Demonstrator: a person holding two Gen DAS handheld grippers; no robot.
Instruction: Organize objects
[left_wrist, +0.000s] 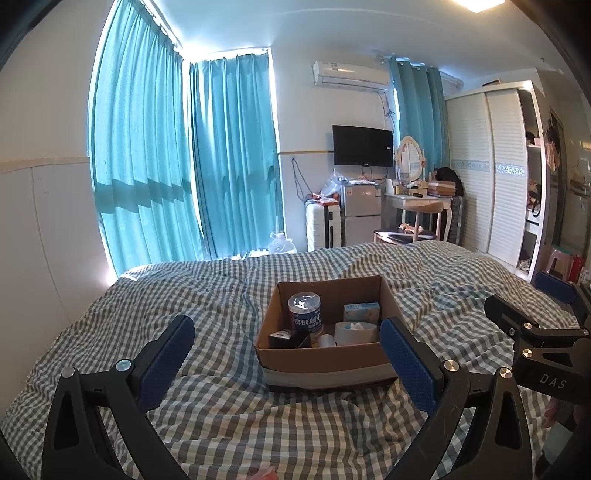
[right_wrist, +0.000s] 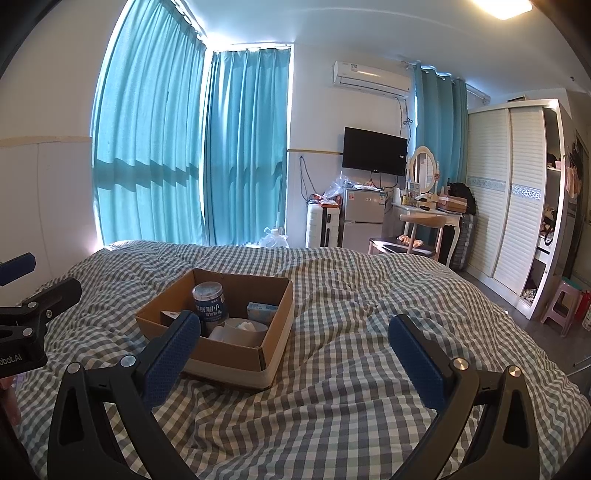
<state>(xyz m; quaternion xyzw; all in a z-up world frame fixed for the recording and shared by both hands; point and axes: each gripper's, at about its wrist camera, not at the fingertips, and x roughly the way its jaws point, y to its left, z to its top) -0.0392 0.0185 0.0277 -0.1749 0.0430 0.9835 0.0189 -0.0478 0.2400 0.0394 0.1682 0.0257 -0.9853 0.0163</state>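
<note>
A bed (left_wrist: 207, 295) covered by a rumpled grey-and-white checked quilt (right_wrist: 351, 398) is seen across the near half of both views. An open brown cardboard box (left_wrist: 325, 354) with a pale band round its base is set directly on the quilt.

Left gripper (left_wrist: 286, 354) and right gripper (right_wrist: 293, 352): black angular arms, blue textured pads (left_wrist: 406, 363), silver screws. "DAS" printed on right body, "obot.AI" on left. Skin glimpsed at frame edges.

On the checked duvet (right_wrist: 332, 369) sits a cardboard box (right_wrist: 236, 350) holding an upright blue canister (right_wrist: 209, 303); the right gripper (right_wrist: 291, 339) gapes wide just beside it.
</note>
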